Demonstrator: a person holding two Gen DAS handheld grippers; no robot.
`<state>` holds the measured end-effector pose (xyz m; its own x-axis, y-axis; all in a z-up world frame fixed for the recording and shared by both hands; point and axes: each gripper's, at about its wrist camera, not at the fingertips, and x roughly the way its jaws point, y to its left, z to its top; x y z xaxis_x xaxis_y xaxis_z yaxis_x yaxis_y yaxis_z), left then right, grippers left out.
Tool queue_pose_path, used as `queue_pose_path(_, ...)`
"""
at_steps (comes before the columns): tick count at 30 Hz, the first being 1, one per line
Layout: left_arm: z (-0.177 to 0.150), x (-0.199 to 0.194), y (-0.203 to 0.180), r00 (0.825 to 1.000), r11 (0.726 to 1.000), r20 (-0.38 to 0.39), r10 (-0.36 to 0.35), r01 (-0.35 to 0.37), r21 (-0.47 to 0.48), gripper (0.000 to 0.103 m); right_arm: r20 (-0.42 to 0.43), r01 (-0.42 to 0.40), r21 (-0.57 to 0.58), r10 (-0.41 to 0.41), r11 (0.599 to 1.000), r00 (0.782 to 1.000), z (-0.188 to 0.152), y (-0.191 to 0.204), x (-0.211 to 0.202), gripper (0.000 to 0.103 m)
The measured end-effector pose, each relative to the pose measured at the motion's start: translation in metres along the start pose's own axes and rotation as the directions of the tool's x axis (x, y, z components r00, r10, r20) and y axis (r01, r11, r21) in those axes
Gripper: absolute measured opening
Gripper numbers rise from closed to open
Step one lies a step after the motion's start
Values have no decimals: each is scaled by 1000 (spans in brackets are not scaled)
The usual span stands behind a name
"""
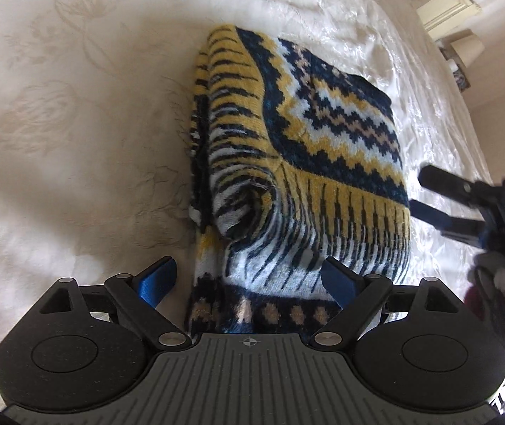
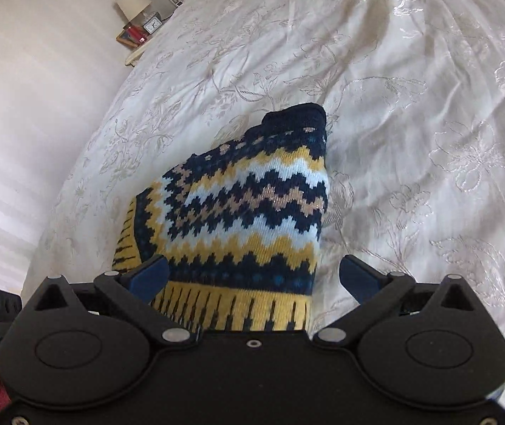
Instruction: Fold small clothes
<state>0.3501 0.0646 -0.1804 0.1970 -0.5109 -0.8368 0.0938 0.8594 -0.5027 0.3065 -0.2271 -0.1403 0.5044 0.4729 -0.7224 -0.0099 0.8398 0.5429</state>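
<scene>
In your left wrist view, the knitted sweater (image 1: 298, 163) lies folded on the cream embroidered bedspread (image 1: 57, 113), straight ahead of your left gripper (image 1: 248, 279). Its blue pads stand wide apart and clamp nothing: the left pad (image 1: 158, 278) sits over bare bedspread just beside the knit's edge, the right pad (image 1: 339, 278) over the pale striped near part. The sweater's nearest band of dots is cut off by the gripper body. At the right edge your right gripper (image 1: 425, 196) comes in, blurred, its fingers spread and just beside the sweater's yellow ribbed hem; whether they touch the knit you cannot tell from here. A gloved hand (image 1: 493, 283) behind it is smeared and hard to read.

In your right wrist view, the same sweater (image 2: 252, 205) reaches from the right gripper (image 2: 254, 276) away toward its dark neck end. The pads are far apart and grip nothing; the left pad (image 2: 148, 278) overlaps the hem corner, the right pad (image 2: 358, 278) is over bedspread (image 2: 411, 106). The hem's near edge disappears under the gripper body. A nightstand (image 2: 135, 39) with a lamp and clock shows small and distant at the upper left.
</scene>
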Motion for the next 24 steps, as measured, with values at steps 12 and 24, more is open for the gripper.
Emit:
queue_pose_path(12,9,40,-7,991,992,-47,-121,120,-23,102,-119,-146,106,158,984,980,9,-29,62,103)
queue_pose_path(24,10,43,3,951,949,-82,-297,285,-134,46,-189,-203,122,224,971,956,-3,-31,45,66)
